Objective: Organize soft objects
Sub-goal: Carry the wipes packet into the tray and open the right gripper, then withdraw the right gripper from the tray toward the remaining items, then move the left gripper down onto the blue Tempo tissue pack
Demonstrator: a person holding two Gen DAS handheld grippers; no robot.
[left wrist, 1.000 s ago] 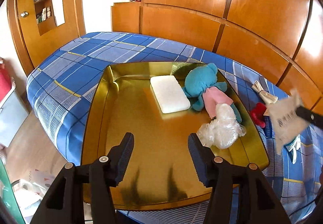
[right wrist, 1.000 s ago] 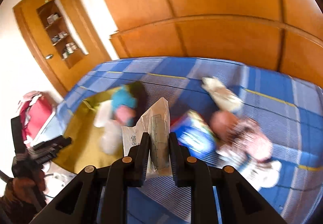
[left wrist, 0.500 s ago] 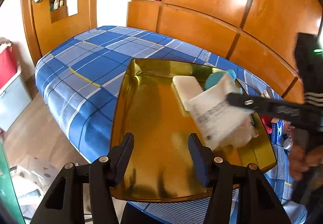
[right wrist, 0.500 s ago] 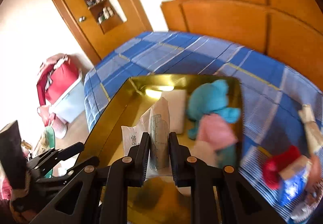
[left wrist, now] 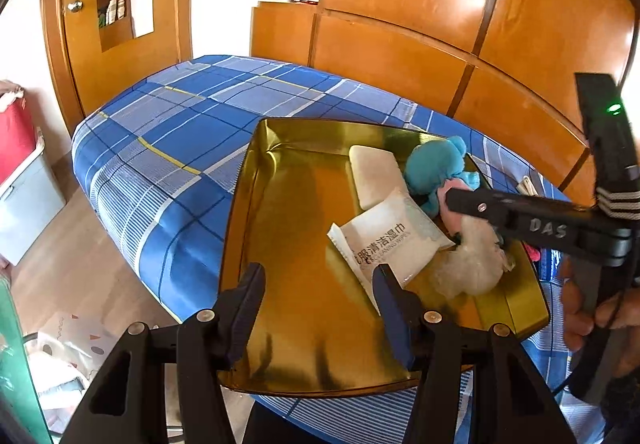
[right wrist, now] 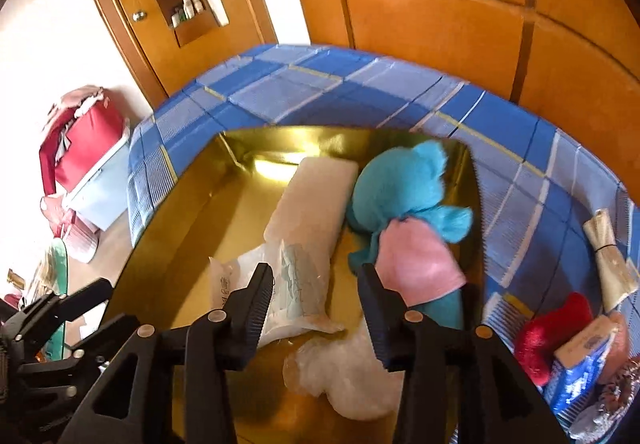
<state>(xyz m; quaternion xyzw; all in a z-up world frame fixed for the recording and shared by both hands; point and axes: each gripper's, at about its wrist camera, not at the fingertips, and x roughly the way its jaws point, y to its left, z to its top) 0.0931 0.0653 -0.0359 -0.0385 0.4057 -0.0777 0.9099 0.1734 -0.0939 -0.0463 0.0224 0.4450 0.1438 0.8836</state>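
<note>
A white pack of wet wipes (left wrist: 390, 240) lies flat in the gold tray (left wrist: 280, 228) on the plaid-covered bed, touching the white sponge (right wrist: 316, 199), just released. The right gripper (right wrist: 316, 284), clamped on the pack half a second ago, has just been opening; its jaws now stand apart over the pack's edge, pressing nothing. The left gripper (left wrist: 320, 296) hangs half open and empty over the tray's near end. The pack looks light, limp and slick-skinned, likely best pinched at a sealed end.

Blue plaid bed (left wrist: 168, 147) — gold tray (left wrist: 288, 228) lies on it.
</note>
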